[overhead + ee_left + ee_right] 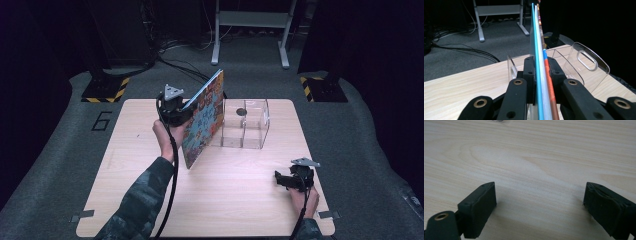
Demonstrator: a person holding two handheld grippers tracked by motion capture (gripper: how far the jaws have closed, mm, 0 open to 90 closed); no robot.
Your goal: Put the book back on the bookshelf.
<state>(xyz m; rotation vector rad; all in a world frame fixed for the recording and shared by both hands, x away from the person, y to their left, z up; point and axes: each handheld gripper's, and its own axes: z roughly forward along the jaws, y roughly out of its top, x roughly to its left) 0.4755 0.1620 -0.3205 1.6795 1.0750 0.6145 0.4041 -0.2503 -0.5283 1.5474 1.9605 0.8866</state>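
While the colourful book (204, 120) is being gripped on edge by the left hand-held gripper (541, 72) just beside the clear divided organiser (245, 124), it is best being lowered upright into a slot, the right hand-held gripper (539, 205) being rested open on the tabletop (235, 195).

the book (204, 120) hides the left wall of the clear box (246, 124) in the high view, and its cover picture is too small to make out. in the left gripper view the book's top (533, 7) runs off the upper edge. the right gripper (539, 202) has its jaw bases cut by the bottom edge.
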